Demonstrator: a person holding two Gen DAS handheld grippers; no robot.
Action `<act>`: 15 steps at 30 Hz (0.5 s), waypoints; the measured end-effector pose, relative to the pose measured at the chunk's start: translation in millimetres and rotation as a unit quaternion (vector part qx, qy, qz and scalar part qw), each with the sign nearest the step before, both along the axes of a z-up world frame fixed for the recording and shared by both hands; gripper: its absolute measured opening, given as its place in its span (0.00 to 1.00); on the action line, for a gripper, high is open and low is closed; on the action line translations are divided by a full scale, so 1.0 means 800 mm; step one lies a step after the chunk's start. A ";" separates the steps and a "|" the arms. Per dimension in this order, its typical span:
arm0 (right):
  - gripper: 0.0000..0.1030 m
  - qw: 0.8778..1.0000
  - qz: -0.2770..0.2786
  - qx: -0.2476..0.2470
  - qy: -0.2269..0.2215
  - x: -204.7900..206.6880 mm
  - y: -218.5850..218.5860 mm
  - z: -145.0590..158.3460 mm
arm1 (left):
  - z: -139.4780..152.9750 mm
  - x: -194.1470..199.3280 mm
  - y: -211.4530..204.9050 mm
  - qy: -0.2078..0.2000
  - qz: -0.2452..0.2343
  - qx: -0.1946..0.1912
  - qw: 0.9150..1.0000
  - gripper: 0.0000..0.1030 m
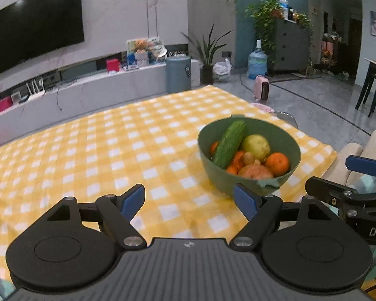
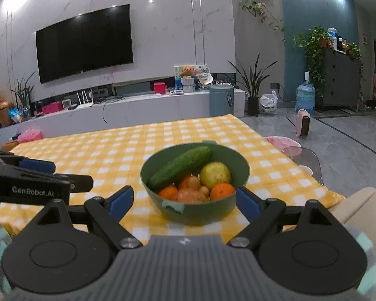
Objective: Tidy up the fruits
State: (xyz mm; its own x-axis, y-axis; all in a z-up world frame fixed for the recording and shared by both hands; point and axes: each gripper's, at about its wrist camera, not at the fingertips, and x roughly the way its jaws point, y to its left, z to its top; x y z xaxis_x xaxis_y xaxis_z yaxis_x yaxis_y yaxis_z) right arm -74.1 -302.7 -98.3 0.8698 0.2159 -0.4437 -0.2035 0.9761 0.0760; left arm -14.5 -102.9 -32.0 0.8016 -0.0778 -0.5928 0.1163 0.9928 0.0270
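Green bowl (image 1: 248, 175) of produce on yellow checked cloth (image 1: 112, 150), beyond wide-open left gripper (image 1: 189, 199).

Dim room, glaring ceiling spotlights (image 2: 150, 0), soft blur, fisheye-bent edges.

- One green bowl (image 2: 195, 210) is seen, set toward the right edge of the yellow checked cloth (image 2: 117, 155).
- One cucumber (image 2: 180, 166) is counted in the bowl.
- One yellow-green round fruit (image 2: 215, 174) is counted beside it.
- At least two oranges are counted: one orange (image 2: 222, 191) on the right, another orange (image 2: 168, 192) on the left; a third cannot be told apart with certainty.
- Some brownish, knobbly pieces (image 2: 196, 188) are seen in the middle; their number cannot be told.
- Two grippers are counted: the left gripper (image 1: 189, 202) and the right gripper (image 2: 184, 202).
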 end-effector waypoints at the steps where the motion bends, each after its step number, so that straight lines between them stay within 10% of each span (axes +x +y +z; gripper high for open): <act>1: 0.84 1.000 -0.002 -0.002 0.003 0.001 0.001 -0.003 | -0.003 0.000 0.001 0.004 0.002 -0.001 1.000 0.91; 15: 0.86 0.999 -0.024 0.017 0.030 0.015 -0.009 -0.032 | -0.035 0.008 0.003 0.057 0.021 0.004 0.998 0.91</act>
State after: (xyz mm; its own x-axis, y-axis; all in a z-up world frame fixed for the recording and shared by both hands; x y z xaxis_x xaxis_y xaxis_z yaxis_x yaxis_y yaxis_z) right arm -62.0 -309.6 -123.6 0.8516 0.1901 -0.4885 -0.1500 0.9813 0.1204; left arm -7.9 -100.9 -60.2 0.7314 -0.0399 -0.6807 0.0773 0.9967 0.0246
